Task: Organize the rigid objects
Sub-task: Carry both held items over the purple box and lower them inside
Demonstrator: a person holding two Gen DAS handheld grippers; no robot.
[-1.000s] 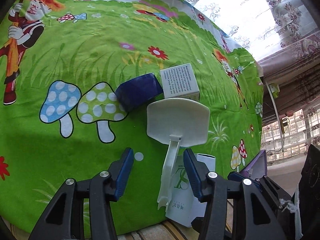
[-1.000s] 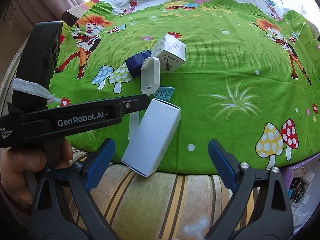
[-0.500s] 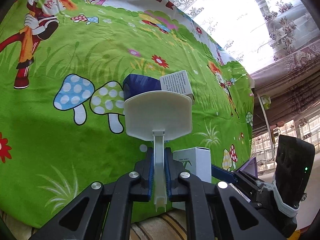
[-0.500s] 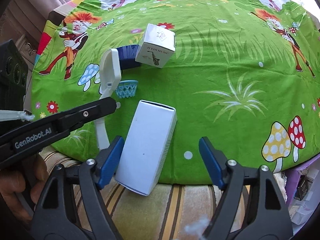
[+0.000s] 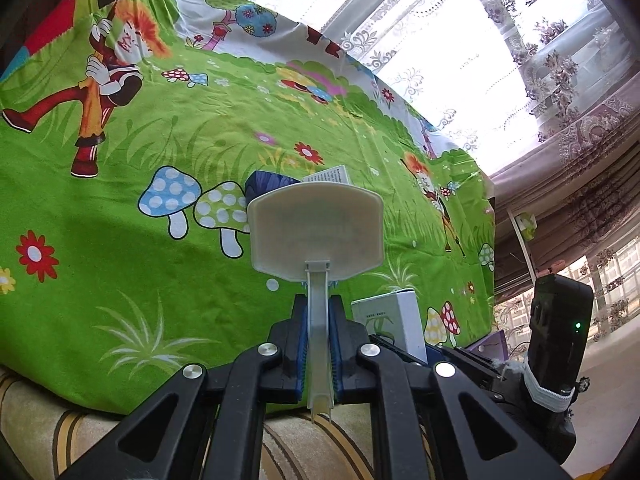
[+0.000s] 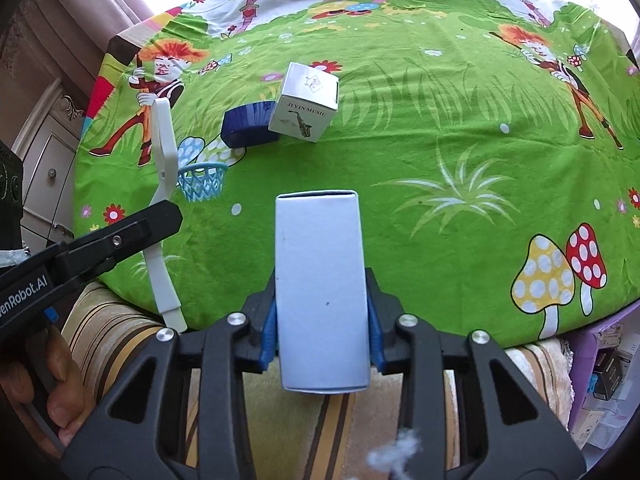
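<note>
**Boxes and toy hoop: both claws loaded at the near edge**

Toy hoop (image 5: 316, 236): white hard plastic, flat rounded backboard on a thin post, blue net ring (image 6: 202, 180) on its far side. Left claw (image 5: 318, 356) clenched on the post; post runs straight ahead along the fingers, backboard clear above the green printed cloth (image 5: 120, 280), over the near-left edge of the bed.

Behind it, toward the middle: dark blue box (image 6: 248, 124) lying flat, glossy, touching a white cube box (image 6: 306, 102) with a saxophone print, tilted on one corner edge.

Tall white box (image 6: 322, 292): smooth card, long and narrow. Right claw (image 6: 322, 336) jaws have just been closing; pads now press both long sides near its lower end. Long axis points away from the claw toward the far edge; lower end overhangs the near edge above a striped cushion (image 6: 332, 432).

Judgement: right hand's box lies in line with the blue and cube pair, so that hand is better placed to set it beside them; cloth is soft, a tall box may tip.
</note>
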